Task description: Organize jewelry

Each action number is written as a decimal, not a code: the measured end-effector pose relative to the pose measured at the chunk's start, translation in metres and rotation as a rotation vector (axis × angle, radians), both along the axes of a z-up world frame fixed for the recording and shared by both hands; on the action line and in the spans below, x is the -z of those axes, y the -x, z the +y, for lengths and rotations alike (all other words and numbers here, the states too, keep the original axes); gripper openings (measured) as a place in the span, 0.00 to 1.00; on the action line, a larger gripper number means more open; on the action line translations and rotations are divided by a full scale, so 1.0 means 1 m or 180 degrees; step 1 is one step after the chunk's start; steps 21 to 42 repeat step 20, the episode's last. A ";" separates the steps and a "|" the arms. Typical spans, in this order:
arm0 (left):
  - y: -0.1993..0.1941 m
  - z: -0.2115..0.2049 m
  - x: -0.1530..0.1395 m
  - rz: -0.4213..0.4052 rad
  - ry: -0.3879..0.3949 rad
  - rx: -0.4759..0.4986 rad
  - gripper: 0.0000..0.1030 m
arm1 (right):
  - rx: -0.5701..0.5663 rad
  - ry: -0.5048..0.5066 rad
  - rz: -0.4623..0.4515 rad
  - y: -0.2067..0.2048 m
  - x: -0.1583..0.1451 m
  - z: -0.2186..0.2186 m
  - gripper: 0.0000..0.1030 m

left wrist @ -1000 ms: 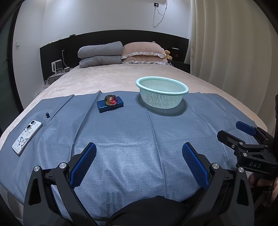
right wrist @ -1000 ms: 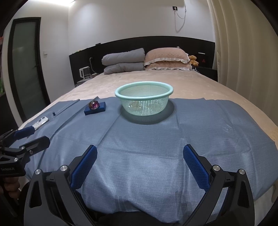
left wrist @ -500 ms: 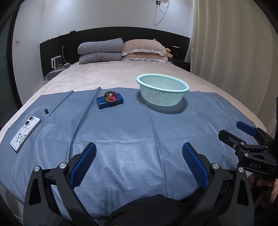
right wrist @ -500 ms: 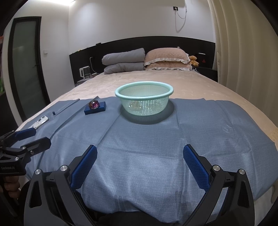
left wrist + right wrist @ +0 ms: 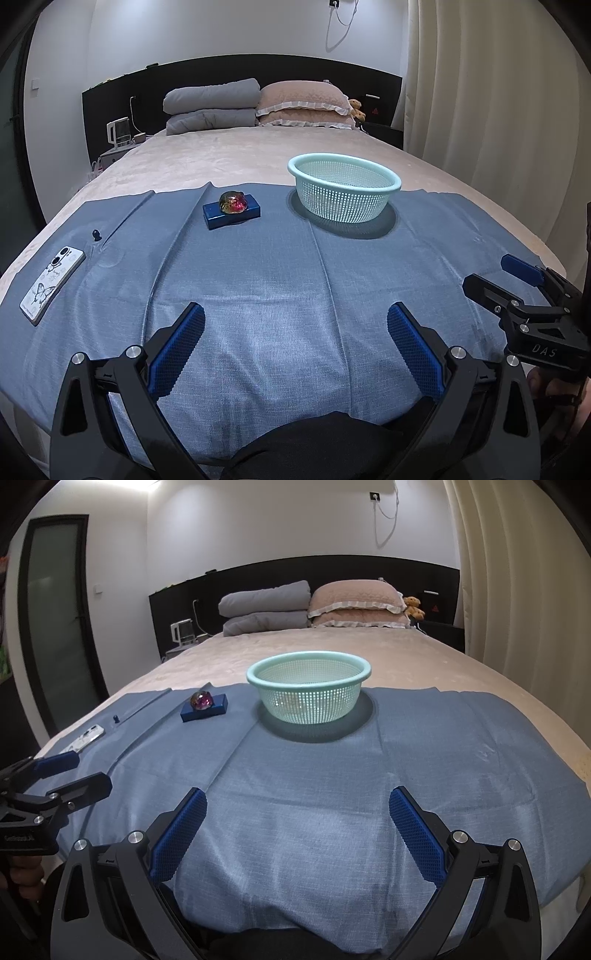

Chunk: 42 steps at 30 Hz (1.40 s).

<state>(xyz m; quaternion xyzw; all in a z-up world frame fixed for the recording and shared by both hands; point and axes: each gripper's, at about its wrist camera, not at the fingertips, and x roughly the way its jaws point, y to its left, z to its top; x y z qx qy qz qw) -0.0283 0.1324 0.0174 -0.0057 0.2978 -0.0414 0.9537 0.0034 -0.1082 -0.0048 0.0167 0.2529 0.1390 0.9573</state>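
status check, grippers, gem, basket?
Left gripper and right gripper open, empty, over the cloth. Gem sits on blue box, left of basket. Nothing blocking.

We've got a wide stretch of bare blue cloth (image 5: 295,295) in front of both spread grippers. Further back, the mint basket (image 5: 343,192) and the blue box (image 5: 231,214) with its gem sit apart (gap between them), with a phone (image 5: 51,284) at the left edge.

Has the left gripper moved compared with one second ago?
Yes. In the right wrist view the left gripper has advanced slightly, toward the phone; the basket holds its place.
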 end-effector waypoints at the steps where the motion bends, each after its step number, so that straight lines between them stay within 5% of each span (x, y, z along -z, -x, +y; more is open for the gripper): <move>1: 0.000 0.000 0.000 0.0005 0.0001 -0.0005 0.94 | 0.0002 0.0005 -0.0004 0.000 0.000 0.000 0.92; 42: -0.002 -0.002 0.003 0.0061 -0.0044 -0.0032 0.94 | -0.0035 -0.0076 0.0012 0.001 0.000 -0.005 0.92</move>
